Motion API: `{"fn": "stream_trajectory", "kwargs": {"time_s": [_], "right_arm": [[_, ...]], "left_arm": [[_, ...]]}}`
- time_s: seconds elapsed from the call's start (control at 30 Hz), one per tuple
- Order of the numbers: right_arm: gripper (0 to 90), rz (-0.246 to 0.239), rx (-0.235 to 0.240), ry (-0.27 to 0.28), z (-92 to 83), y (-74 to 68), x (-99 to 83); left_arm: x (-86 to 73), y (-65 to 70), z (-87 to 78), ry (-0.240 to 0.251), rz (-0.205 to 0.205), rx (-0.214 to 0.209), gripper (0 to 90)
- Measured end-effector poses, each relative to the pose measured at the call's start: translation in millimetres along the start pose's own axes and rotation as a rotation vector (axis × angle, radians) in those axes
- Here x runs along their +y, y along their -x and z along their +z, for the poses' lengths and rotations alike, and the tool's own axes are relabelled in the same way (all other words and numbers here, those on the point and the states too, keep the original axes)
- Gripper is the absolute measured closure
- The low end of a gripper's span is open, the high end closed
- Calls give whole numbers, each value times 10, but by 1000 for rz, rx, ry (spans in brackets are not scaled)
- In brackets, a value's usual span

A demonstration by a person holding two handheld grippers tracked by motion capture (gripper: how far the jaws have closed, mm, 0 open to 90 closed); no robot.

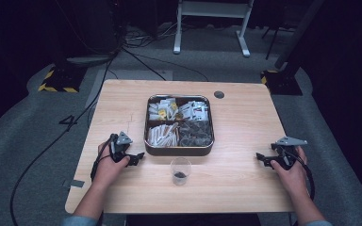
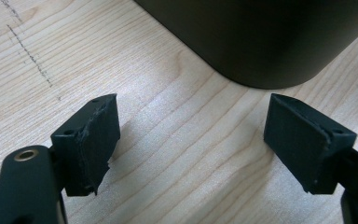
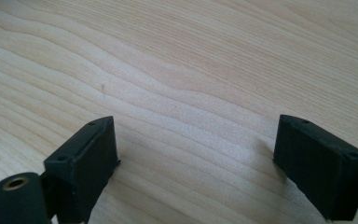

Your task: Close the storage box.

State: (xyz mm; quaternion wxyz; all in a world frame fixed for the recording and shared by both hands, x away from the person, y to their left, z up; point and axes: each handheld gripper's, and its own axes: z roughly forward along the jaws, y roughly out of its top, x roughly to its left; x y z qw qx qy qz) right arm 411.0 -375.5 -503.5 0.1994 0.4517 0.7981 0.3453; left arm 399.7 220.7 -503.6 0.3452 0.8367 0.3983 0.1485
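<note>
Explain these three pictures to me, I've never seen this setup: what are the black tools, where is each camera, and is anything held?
A person sits at a wooden table with a hand-held two-jaw gripper in each hand. The high view looks down from above: left gripper, right gripper. Each other picture comes from a camera riding on one gripper, looking along its black jaws.

On the table lie a square tray with four compartments of packets, and before it a clear cup with something dark at the bottom. Both grippers are open over bare wood, holding nothing; the left one sits beside the tray's corner.
</note>
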Motion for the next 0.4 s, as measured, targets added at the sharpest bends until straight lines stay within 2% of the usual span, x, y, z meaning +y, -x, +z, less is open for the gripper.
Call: {"fn": "stream_trajectory", "kwargs": {"time_s": [0.4], "right_arm": [[98, 10, -13, -7, 7, 0, 3]], "left_arm": [[12, -8, 8, -3, -1, -4, 186]]}}
